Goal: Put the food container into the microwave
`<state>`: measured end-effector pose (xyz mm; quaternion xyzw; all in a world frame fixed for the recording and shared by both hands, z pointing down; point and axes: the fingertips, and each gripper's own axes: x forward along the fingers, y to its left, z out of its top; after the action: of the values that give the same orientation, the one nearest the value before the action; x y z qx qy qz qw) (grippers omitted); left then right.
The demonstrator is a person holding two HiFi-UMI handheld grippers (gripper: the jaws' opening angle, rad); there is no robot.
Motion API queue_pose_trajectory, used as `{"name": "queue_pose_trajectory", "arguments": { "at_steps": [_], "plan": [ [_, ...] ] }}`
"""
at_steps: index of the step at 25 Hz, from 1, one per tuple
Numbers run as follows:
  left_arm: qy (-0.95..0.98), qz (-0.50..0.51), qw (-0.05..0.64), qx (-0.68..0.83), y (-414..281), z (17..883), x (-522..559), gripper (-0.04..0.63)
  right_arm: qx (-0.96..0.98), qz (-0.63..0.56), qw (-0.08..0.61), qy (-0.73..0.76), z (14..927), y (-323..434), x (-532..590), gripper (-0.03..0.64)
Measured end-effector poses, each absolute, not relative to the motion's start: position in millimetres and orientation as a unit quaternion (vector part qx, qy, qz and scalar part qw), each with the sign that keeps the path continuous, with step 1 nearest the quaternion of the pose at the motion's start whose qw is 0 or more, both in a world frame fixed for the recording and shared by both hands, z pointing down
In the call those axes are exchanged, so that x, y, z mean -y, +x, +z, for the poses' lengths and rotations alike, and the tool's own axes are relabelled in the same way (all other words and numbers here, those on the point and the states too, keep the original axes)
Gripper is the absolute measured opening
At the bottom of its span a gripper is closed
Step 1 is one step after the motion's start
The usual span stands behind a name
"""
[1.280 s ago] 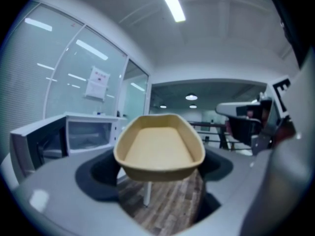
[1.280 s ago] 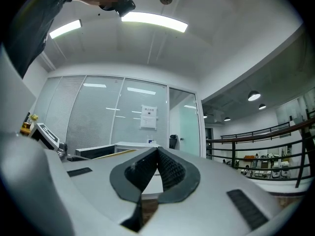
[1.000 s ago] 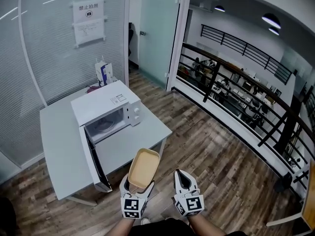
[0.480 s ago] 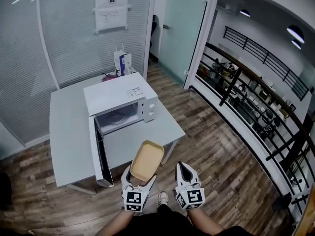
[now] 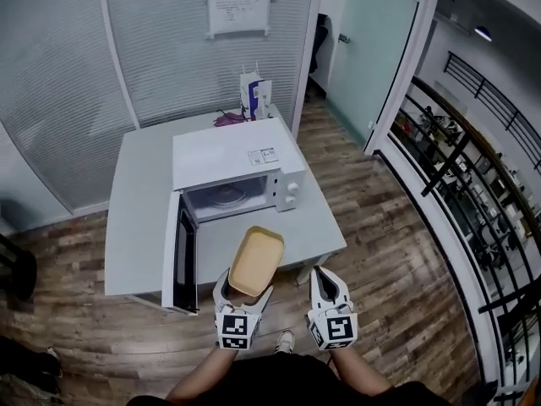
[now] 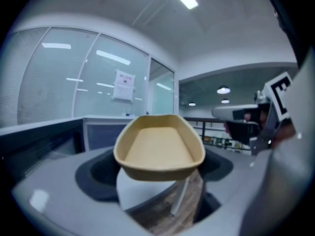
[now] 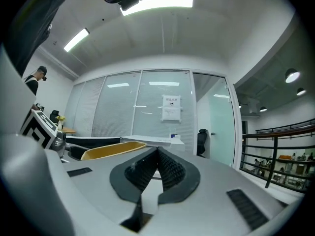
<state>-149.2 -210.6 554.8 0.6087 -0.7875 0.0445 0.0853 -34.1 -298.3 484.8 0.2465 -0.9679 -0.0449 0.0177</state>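
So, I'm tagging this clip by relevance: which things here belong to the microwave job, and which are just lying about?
In the job: food container in the left gripper; microwave, door open.
Lying about: carton behind the microwave; paper notice on the glass wall; right gripper, shut, empty.

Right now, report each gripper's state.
Left gripper: shut on the food container.
Right gripper: shut, holding nothing.

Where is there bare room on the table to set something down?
The table is bare left of the microwave, and in front of it, right of the open door. Behind the microwave small things crowd the edge.
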Motion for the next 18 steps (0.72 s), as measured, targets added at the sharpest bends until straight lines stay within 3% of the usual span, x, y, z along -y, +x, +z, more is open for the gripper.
{"name": "queue_pose_trajectory", "arguments": {
  "at_steps": [18],
  "plan": [
    [0.517,0.067,0.116,0.845,-172.8,576.6,250.6,0.477,0.989,-0.027,0.047,0.141,528.2,-59.4,367.4,0.008]
  ]
}}
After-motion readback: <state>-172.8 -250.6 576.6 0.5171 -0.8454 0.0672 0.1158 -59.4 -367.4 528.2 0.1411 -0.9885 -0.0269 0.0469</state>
